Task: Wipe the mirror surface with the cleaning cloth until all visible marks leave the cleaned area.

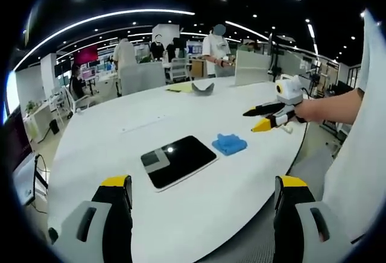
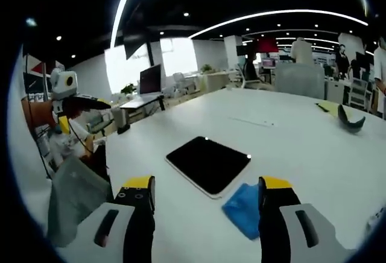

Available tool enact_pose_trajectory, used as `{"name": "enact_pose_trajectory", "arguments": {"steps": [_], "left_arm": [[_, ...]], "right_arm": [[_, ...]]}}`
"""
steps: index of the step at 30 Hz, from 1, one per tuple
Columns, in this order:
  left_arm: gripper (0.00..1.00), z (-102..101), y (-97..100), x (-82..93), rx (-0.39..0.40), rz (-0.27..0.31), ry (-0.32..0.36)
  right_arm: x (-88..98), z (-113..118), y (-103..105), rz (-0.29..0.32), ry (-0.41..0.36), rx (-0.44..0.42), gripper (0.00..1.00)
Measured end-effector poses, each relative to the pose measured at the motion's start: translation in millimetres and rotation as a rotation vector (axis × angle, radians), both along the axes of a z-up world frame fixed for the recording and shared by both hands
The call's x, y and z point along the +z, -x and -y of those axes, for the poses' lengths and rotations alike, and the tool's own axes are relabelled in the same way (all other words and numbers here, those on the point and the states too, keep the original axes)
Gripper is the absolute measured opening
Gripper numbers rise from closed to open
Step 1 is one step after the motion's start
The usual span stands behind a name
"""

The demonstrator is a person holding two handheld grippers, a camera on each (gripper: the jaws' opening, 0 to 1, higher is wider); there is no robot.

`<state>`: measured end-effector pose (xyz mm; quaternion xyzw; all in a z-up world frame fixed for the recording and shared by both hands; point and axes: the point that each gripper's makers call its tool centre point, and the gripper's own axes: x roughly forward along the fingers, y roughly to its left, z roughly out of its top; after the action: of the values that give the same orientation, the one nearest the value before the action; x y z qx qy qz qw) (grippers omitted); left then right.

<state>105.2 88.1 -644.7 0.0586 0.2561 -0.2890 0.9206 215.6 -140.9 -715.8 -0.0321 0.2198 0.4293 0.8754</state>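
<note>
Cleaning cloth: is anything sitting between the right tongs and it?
Nothing visible. The blue cleaning cloth lies on the white table just ahead of the open right tongs, beside the mirror, with bare tabletop between.

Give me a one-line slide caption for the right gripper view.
Open right claw hovers over a white table, facing a dark mirror and a blue cloth.

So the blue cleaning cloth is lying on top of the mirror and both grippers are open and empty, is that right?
Not quite: the blue cleaning cloth lies on the white table beside the mirror, not on it, as the left gripper view shows. Both grippers are open and empty.
</note>
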Motion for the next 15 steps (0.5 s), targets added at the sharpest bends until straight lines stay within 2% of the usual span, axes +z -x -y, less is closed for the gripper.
{"name": "enact_pose_trajectory", "arguments": {"steps": [5, 8, 11, 15], "left_arm": [[0.99, 4.6, 3.0, 0.9, 0.030, -0.009, 0.022], [0.99, 4.4, 6.7, -1.8, 0.030, -0.018, 0.005], [0.99, 1.3, 8.7, -6.3, 0.037, -0.033, -0.008], [0.99, 0.0, 9.3, -11.2, 0.040, -0.048, -0.022]], "right_arm": [[-12.3, 9.9, -11.1, 0.027, 0.018, -0.001, 0.56], [-25.3, 13.9, -17.6, 0.018, 0.028, -0.011, 0.52], [-38.5, 14.8, -23.3, 0.025, 0.060, -0.008, 0.45], [-54.0, 11.8, -35.6, 0.016, 0.055, -0.013, 0.38]]}}
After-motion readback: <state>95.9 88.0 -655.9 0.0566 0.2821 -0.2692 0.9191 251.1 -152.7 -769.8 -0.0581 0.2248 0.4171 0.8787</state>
